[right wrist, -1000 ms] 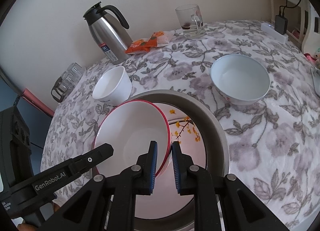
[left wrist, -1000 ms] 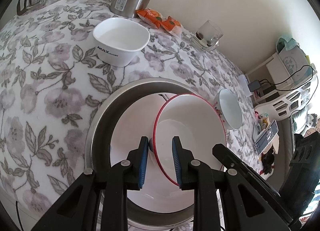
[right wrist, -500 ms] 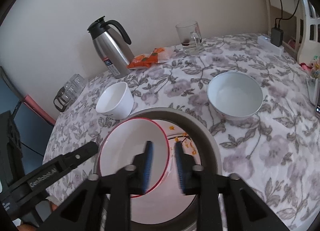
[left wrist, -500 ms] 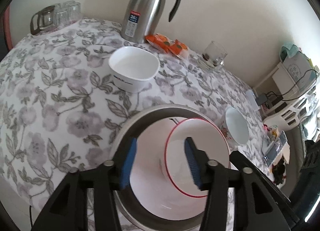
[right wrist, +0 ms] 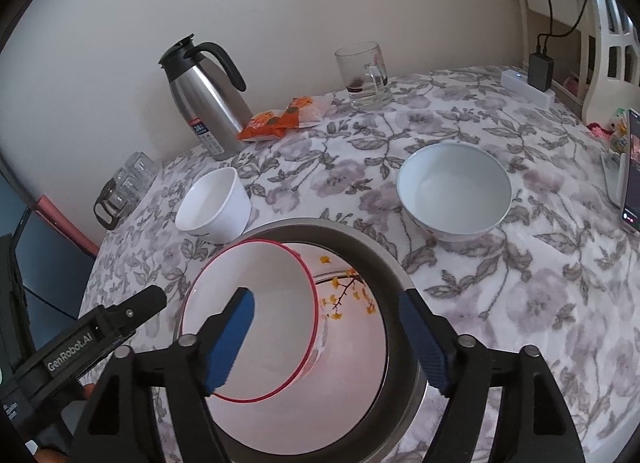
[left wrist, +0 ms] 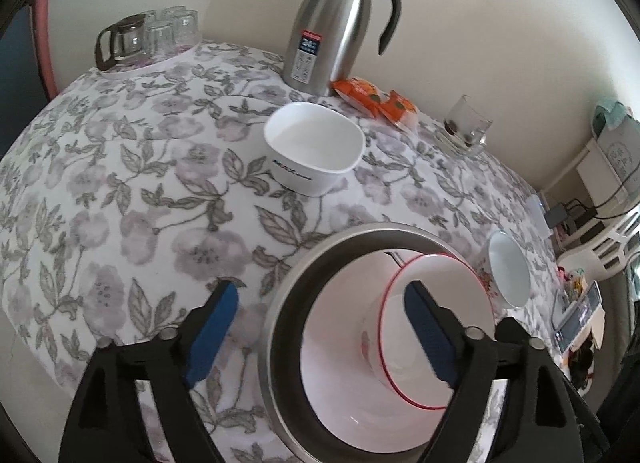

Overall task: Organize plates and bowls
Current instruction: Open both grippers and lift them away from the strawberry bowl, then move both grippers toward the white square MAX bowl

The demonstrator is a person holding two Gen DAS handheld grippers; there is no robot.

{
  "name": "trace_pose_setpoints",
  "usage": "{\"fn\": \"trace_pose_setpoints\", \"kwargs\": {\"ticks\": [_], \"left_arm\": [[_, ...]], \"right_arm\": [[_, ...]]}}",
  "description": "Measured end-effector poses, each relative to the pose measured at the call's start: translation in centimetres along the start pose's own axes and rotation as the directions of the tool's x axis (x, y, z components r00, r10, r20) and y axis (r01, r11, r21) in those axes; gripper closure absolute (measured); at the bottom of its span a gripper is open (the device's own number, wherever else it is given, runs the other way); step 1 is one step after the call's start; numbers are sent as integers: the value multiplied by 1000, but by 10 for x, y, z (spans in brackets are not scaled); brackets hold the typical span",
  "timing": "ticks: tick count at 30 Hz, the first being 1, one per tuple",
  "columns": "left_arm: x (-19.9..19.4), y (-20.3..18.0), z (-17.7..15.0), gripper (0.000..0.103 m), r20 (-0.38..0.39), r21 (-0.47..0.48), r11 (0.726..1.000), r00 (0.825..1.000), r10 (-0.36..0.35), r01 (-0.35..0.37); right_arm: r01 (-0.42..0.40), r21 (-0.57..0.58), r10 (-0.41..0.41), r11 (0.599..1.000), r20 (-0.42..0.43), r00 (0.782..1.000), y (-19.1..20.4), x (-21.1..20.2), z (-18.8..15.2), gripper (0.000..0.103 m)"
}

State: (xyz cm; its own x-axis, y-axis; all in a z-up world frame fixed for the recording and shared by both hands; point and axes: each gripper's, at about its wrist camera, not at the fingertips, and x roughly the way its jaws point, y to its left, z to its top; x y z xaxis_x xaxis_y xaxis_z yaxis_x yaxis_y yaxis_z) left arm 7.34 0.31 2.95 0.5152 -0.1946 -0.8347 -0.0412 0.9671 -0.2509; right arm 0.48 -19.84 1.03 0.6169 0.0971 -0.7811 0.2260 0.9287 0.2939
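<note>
Bowls are what we have left to gather: the red-rimmed bowl (right wrist: 248,315) already sits inside the big steel-rimmed basin (right wrist: 372,247), leaning toward its left side, and both our claws hang above it released, jaws spread wide and holding nothing. Our left gripper (left wrist: 320,331) straddles the near-left rim of that basin, while our right gripper (right wrist: 328,339) is spread over its middle. Two loose pieces stand on the floral tablecloth (left wrist: 120,191). The squarish white bowl (left wrist: 314,147) lies ahead of the left gripper, beyond the basin's far rim and toward the steel thermos (left wrist: 332,23). The round white bowl (right wrist: 456,191) lies ahead and to the right of the right gripper, just past the basin's rim, with no other object between. We judge the right hand nearer to that round bowl and the left hand nearer to the squarish one, so each could take its own side. Neither bowl has a long axis; we would approach a rim edge-on, one finger inside and one outside the wall.
</note>
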Motion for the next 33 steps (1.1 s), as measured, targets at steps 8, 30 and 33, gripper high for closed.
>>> {"fn": "trace_pose_setpoints", "kwargs": {"ticks": [8, 30, 33], "left_arm": [[-6, 5, 3, 13, 51, -22, 998, 997, 55, -54], [-12, 10, 21, 5, 119, -39, 994, 987, 110, -106], [-9, 13, 27, 5, 109, -47, 993, 988, 112, -108]], "right_arm": [[3, 2, -3, 1000, 4, 1000, -2, 0, 0, 0], [14, -18, -13, 1000, 63, 998, 6, -8, 1, 0], [10, -18, -9, 1000, 83, 997, 8, -12, 3, 0]]}}
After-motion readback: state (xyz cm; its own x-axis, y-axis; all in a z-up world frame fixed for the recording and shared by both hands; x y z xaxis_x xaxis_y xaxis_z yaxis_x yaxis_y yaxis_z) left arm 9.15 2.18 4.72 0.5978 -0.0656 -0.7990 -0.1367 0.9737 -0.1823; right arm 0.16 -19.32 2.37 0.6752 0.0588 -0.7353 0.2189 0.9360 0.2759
